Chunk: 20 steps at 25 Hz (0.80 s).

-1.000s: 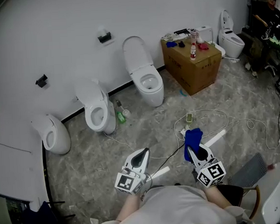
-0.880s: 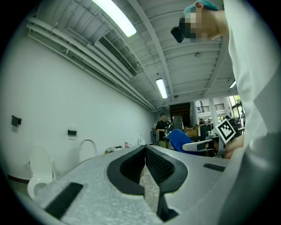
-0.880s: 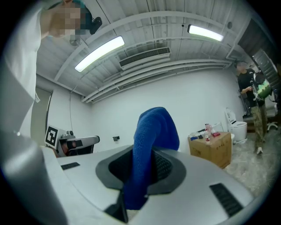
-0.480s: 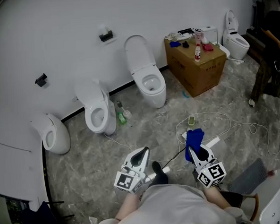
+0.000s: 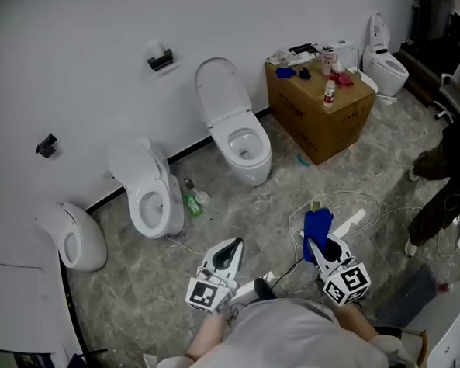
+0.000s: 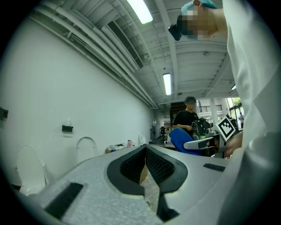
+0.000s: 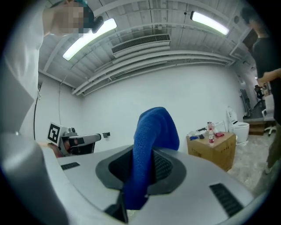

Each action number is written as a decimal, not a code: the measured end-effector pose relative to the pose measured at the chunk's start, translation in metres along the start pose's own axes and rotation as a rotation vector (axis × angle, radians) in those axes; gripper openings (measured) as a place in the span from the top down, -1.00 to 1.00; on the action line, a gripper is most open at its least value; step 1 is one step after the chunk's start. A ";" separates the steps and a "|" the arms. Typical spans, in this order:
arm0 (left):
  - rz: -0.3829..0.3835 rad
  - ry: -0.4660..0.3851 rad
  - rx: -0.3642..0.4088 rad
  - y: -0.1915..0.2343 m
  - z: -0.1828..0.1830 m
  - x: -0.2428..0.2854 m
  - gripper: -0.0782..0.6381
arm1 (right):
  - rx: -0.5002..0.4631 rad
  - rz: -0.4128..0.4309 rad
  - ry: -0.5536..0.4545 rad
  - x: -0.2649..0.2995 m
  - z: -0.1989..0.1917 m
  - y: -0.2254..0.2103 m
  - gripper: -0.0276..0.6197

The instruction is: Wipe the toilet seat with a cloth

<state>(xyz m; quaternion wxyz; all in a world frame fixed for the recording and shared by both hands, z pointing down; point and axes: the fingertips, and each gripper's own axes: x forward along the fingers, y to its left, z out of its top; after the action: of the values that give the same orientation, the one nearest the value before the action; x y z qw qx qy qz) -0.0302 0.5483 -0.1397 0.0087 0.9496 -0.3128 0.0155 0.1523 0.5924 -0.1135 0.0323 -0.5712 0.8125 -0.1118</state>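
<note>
Currently we hold the blue cloth (image 5: 316, 227) pinched in the fingers of our right gripper (image 5: 322, 249), while our left gripper (image 5: 232, 249) is closed on nothing. The toilet seat (image 5: 245, 133) stands well apart, and the floor cables (image 5: 347, 193) could trip us on the way.

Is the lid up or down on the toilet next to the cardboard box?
Up: the lid stands upright behind the open bowl.
</note>
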 end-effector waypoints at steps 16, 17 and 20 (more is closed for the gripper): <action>0.070 0.035 -0.005 0.217 -0.010 0.108 0.76 | -0.023 0.002 0.029 0.248 0.017 -0.075 0.69; 0.075 0.035 -0.005 0.228 -0.013 0.119 0.76 | -0.020 0.005 0.032 0.264 0.017 -0.087 0.69; 0.101 0.027 -0.012 0.267 -0.015 0.162 0.76 | -0.008 0.018 0.051 0.317 0.018 -0.121 0.69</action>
<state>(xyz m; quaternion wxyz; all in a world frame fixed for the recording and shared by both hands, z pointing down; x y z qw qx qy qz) -0.0593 0.2381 -0.1170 0.0178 0.9323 -0.3603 0.0268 0.1574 0.2543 -0.0803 0.0105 -0.5612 0.8184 -0.1228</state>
